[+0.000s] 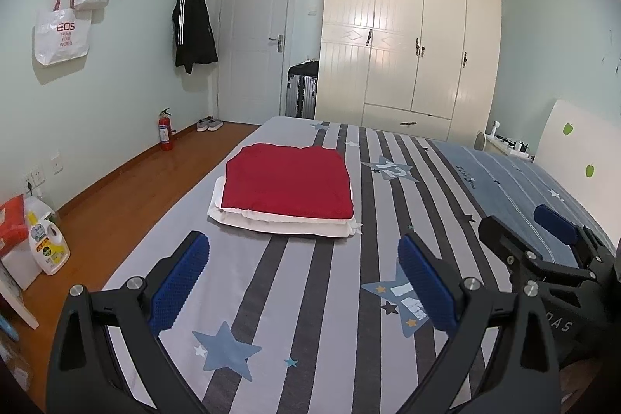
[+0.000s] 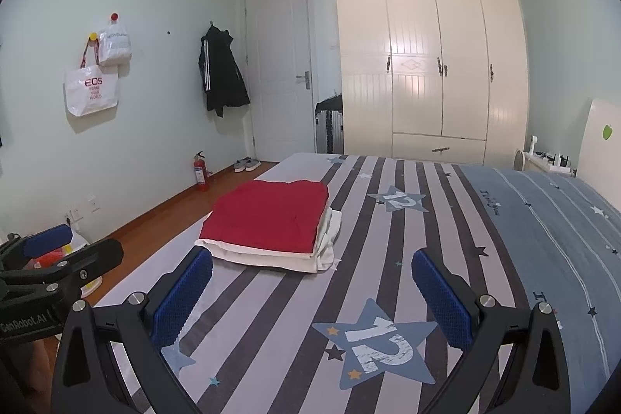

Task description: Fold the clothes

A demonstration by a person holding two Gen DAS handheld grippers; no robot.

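Grippers are hanging wide apart and empty over the striped bed (image 1: 310,297), left gripper (image 1: 302,282) beside right gripper (image 2: 310,293), seemingly backing off; beyond them, a folded red garment (image 1: 289,179) is resting squarely atop folded white clothes (image 1: 279,222), apparently stacked as finished.

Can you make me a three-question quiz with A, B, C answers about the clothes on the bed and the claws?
1. Where is the red folded garment? A on the white folded clothes B on the floor C in the wardrobe
2. What colour are the claw pads? A green B blue C yellow
3. How is the left claw? A open B shut on a shirt C shut on a bag

A: white layers show under the red. B: the pads are blue. A: its fingers stand wide apart, holding nothing.
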